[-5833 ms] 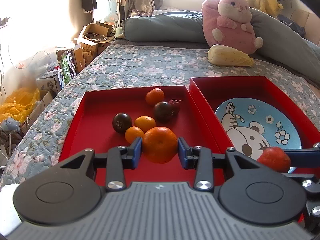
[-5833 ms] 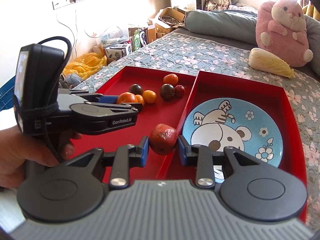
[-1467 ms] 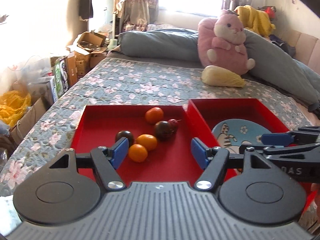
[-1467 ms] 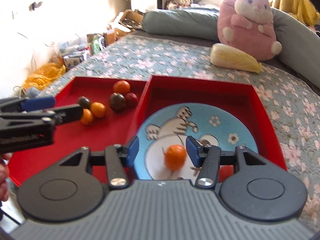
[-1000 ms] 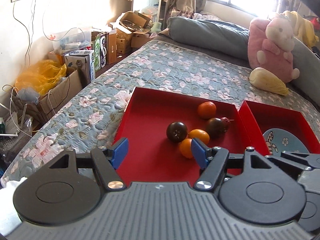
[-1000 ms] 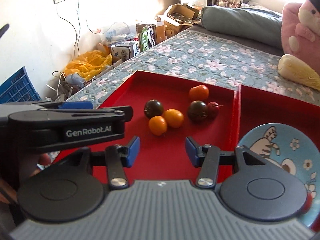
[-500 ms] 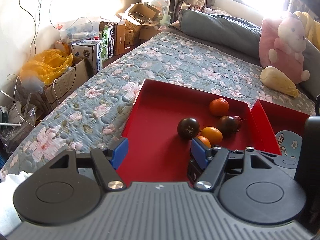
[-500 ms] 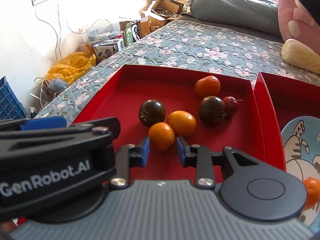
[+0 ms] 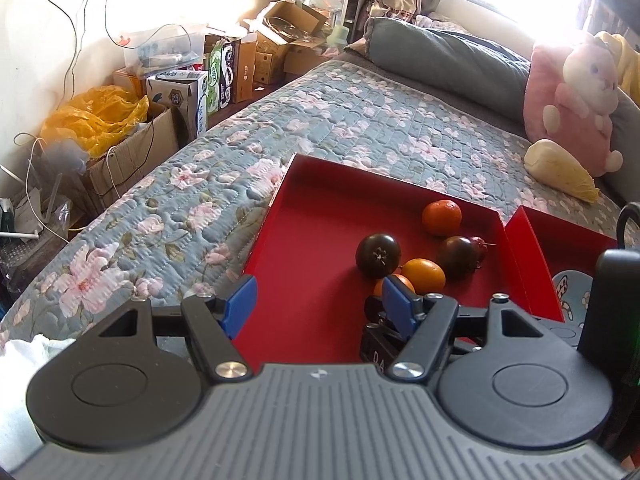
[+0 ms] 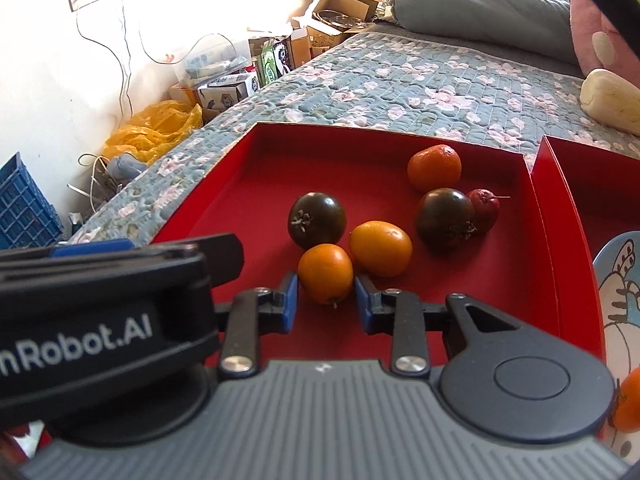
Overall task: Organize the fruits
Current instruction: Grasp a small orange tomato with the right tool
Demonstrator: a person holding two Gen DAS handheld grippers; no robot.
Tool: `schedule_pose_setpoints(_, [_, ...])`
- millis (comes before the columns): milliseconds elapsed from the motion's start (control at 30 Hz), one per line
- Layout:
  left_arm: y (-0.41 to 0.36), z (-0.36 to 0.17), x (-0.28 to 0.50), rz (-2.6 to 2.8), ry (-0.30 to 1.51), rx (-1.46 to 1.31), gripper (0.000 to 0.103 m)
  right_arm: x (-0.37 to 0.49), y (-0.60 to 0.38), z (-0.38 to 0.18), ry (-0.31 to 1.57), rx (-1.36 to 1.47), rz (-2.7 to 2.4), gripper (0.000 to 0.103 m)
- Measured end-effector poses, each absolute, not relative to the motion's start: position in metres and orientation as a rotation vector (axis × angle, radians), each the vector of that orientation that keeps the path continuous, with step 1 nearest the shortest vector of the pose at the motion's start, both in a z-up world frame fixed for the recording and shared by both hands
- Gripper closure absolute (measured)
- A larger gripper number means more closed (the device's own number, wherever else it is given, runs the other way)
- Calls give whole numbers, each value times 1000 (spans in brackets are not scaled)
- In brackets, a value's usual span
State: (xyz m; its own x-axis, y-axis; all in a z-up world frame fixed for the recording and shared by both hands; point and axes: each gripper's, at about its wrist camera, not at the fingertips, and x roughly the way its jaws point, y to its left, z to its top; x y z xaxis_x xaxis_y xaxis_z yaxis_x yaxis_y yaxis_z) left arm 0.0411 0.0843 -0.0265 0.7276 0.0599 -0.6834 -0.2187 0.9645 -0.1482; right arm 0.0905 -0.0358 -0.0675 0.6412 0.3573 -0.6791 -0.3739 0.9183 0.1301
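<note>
Quilted floral cloth bedspread (image 9: 328, 120), matt red tray (image 10: 256, 184), glossy smooth tomato (image 10: 317, 220), ribbed grey plastic gripper (image 10: 326, 303), cardboard boxes (image 9: 132, 160)

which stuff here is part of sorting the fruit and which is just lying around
Job: small orange fruit between the right claw fingers, dark tomatoes, mandarin, red tray, blue plate.
Lying about: plush rabbit, cardboard boxes, yellow bag.

Strong daylight floods in behind the pink plush toy (image 9: 576, 92), blowing out the window and the white wall. Fruit throws soft shadows toward the camera. Fisheye bending warps the edges; the centre stays sharp.
</note>
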Motion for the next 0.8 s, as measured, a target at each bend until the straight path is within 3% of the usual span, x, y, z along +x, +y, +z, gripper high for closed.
schedule_pose_setpoints(800, [75,-41,99,-235,806,19,29,26,-92,-42,793,88,354,70])
